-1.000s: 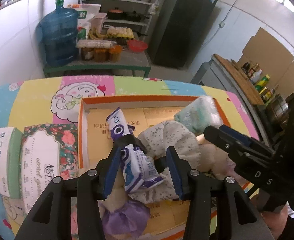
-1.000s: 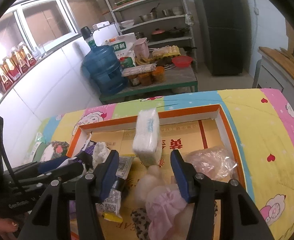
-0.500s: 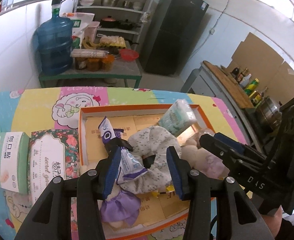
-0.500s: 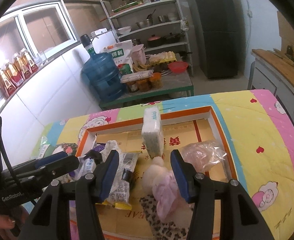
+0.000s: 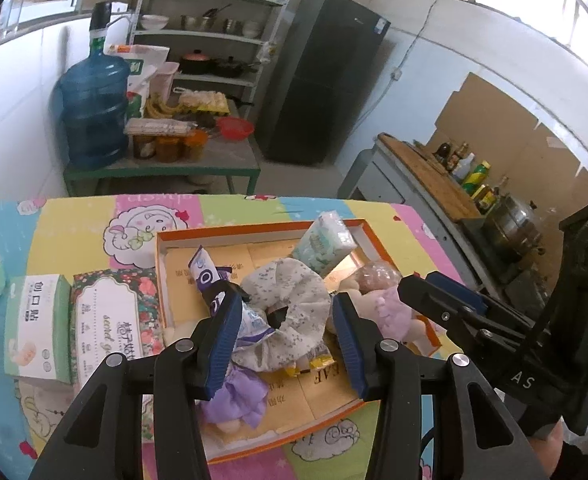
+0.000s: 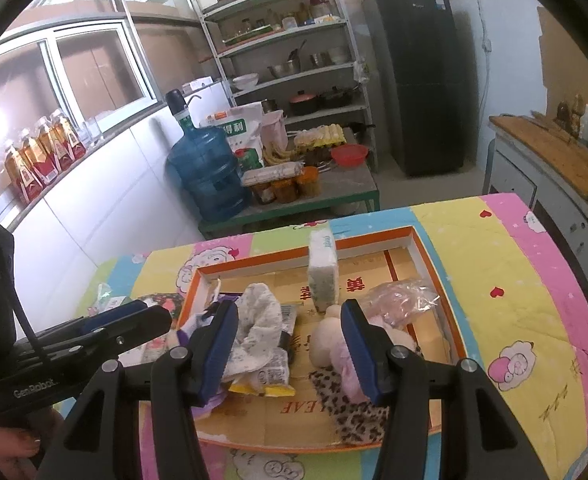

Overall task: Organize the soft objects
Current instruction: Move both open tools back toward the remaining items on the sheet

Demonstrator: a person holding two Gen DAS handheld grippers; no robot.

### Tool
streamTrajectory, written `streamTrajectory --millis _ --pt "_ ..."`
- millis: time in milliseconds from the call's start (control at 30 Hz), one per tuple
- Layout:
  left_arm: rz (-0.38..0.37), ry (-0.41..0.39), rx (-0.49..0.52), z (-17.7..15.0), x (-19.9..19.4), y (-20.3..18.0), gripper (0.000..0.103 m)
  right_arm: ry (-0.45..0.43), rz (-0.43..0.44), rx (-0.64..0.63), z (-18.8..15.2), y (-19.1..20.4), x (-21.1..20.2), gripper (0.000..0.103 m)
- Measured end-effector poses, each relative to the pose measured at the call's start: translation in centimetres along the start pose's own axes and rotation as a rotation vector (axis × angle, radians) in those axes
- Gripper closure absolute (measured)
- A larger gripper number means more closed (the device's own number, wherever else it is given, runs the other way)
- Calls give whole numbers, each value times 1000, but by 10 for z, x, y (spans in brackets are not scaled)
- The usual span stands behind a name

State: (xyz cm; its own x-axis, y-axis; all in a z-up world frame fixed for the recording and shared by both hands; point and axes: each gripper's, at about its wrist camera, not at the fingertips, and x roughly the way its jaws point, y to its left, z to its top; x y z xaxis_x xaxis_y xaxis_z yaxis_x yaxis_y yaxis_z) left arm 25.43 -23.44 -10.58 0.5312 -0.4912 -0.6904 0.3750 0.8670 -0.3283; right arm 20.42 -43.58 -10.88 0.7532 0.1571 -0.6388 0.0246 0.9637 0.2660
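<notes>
While both pairs of blue-padded fingers stand spread with nothing between them, the left gripper (image 5: 286, 332) hangs over the floral scrunchie (image 5: 290, 300) and the right gripper (image 6: 290, 344) over the pink plush toy (image 6: 346, 356) at the near right of the tray. To do the next pick well, I would drop one gripper straight onto a single item and pinch it at its thickest fold, so the neighbours do not lift with it. The soft things lie heaped in the orange-rimmed tray (image 5: 254, 229) on the patchwork cloth: a purple-and-white sachet (image 5: 210, 280) just left of the scrunchie, a tissue pack (image 6: 323, 276) on end near the far wall, a leopard-print cloth (image 6: 354, 412) nearest. What the crinkled clear bag (image 6: 406, 300) at the right holds is hard to tell. Left of the tray sit two flat boxes (image 5: 114, 320).
</notes>
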Motion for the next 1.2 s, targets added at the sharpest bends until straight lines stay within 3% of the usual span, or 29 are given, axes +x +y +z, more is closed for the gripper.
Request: streamTrajectory --millis 667,1200 --pt "-70 -42 42 -25 -76 31 54 -47 -65 -14 -34 69 -53 50" --pt "-7 -113 -24 -55 -158 123 53 -51 19 -89 -63 176 -59 50"
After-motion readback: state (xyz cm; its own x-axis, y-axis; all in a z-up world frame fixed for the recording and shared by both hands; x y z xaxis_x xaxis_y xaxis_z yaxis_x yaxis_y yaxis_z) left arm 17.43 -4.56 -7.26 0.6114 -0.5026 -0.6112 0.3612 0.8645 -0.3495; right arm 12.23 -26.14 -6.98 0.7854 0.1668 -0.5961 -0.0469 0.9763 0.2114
